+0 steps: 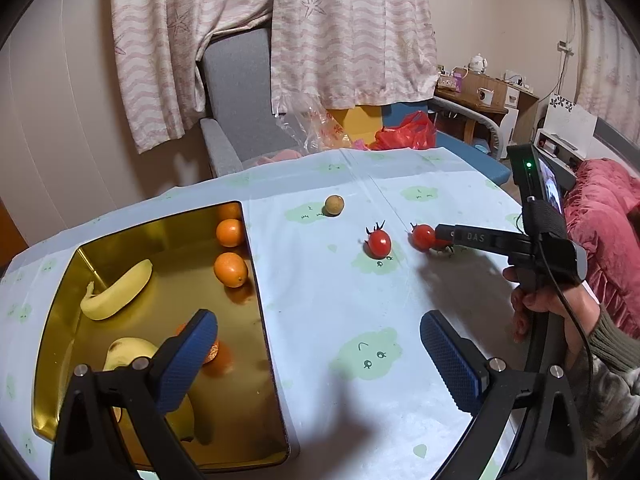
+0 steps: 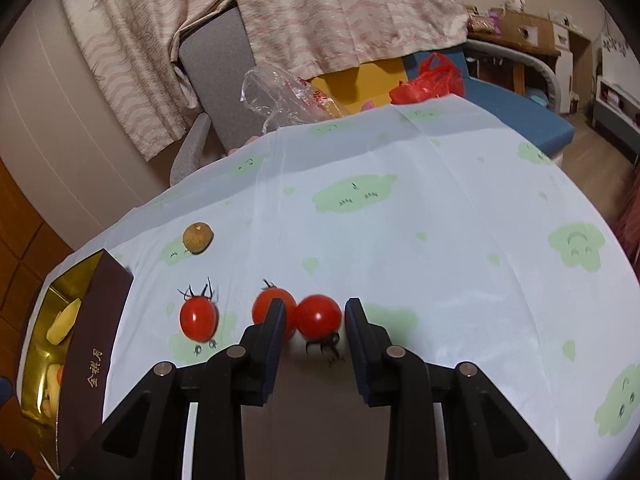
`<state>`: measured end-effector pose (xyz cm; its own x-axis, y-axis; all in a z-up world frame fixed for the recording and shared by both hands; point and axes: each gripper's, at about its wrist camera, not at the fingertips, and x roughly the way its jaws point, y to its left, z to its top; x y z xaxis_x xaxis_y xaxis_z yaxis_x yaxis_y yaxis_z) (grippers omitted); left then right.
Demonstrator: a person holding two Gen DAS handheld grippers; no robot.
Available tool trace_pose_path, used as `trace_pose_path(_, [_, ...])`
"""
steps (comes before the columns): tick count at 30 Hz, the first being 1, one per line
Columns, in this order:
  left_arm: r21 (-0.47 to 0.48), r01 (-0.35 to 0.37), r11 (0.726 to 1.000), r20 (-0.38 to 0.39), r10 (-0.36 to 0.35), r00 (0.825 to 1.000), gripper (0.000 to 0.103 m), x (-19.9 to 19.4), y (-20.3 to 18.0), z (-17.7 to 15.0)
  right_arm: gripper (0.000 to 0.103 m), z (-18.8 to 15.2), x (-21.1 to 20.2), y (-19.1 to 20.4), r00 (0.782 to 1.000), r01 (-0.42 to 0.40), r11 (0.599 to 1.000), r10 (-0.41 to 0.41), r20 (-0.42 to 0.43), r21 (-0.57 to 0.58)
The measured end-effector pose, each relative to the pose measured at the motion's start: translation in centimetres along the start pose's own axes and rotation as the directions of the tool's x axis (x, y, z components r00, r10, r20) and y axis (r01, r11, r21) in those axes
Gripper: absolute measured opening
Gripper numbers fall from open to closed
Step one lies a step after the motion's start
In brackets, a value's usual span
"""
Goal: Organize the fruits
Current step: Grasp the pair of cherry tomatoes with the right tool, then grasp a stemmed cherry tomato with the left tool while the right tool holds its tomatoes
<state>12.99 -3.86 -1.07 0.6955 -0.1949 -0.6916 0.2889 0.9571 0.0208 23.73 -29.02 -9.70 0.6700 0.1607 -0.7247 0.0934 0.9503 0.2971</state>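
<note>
Three red cherry tomatoes lie on the pale tablecloth. My right gripper (image 2: pixel 316 304) is shut on the rightmost tomato (image 2: pixel 319 317), its left finger (image 2: pixel 272 324) between that one and the middle tomato (image 2: pixel 264 306). The third tomato (image 2: pixel 198 317) sits apart at the left. From the left wrist view, the right gripper (image 1: pixel 440 240) reaches in from the right, beside two tomatoes (image 1: pixel 423 237) (image 1: pixel 378 243). A brown round fruit (image 1: pixel 334 205) lies further back. My left gripper (image 1: pixel 316 320) hangs open over the gold box's (image 1: pixel 180 248) right edge. The box holds two bananas (image 1: pixel 116 292) and small oranges (image 1: pixel 231 270).
A person's hand (image 1: pixel 540 304) holds the right gripper at the table's right side. Behind the table stand a grey chair (image 1: pixel 236 92), a clear plastic bag (image 1: pixel 312 124) and a red bag (image 1: pixel 406 134). A pink blanket (image 1: pixel 600 220) lies at the far right.
</note>
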Motion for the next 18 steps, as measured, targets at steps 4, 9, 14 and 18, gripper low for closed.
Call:
trace_pose_path(4, [0.006,0.001,1.0,-0.001,-0.001,1.0,0.102,0.1,-0.2,0.0,0.031,-0.2,0.2,-0.2,1.0,0.009,1.0,-0.009,-0.005,-0.002])
trace_pose_path(9, [0.011,-0.004,1.0,0.0,0.004,1.0,0.102,0.1,-0.3,0.0,0.031,0.8,0.7,0.0,1.0,0.015,1.0,-0.015,-0.001,0.007])
trace_pose_path(14, [-0.001,-0.009,1.0,-0.004,0.009,1.0,0.102,0.3,-0.3,0.1,0.028,0.3,0.5,0.1,1.0,0.003,1.0,-0.004,-0.008,-0.021])
trace_pose_path(18, [-0.022,0.001,1.0,-0.011,-0.002,1.0,0.102,0.5,-0.4,0.2,0.028,-0.4,0.3,0.1,1.0,-0.012,1.0,0.012,-0.009,-0.024])
